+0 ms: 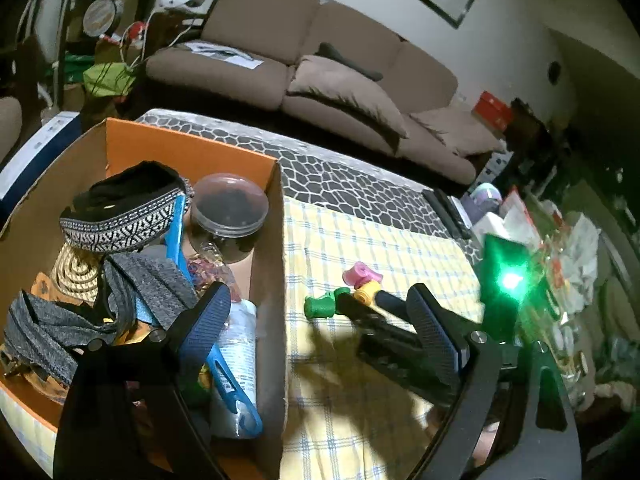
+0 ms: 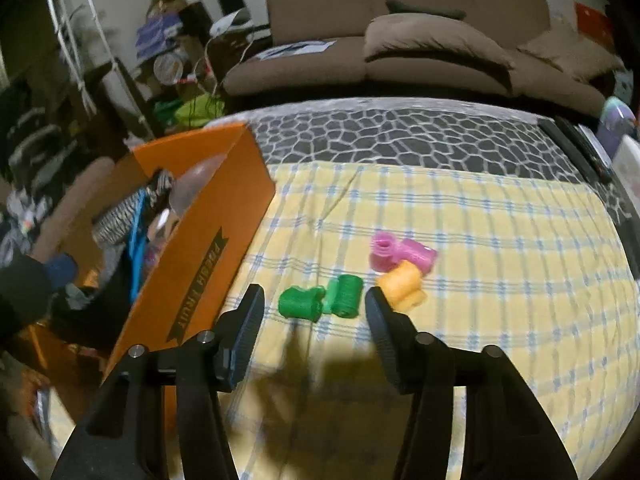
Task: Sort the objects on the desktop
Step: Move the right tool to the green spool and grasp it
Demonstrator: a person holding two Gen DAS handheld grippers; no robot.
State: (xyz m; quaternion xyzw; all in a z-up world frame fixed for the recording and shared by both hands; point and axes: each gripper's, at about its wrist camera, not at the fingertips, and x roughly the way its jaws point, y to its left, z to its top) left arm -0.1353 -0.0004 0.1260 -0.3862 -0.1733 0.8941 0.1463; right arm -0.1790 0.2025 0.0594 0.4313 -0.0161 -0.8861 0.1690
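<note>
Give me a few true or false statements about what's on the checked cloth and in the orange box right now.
1. The green hair rollers lie on the yellow checked cloth. True.
2. The right gripper is clamped on a pink roller. False: it is open, empty, with the green rollers ahead of it; the pink hair rollers lie farther off.
3. The orange cardboard box is empty. False: it holds a clear lidded jar, a blue comb and fabric items.
4. The left gripper is open, holding nothing. True.
5. The orange hair rollers touch the pink ones. True.
</note>
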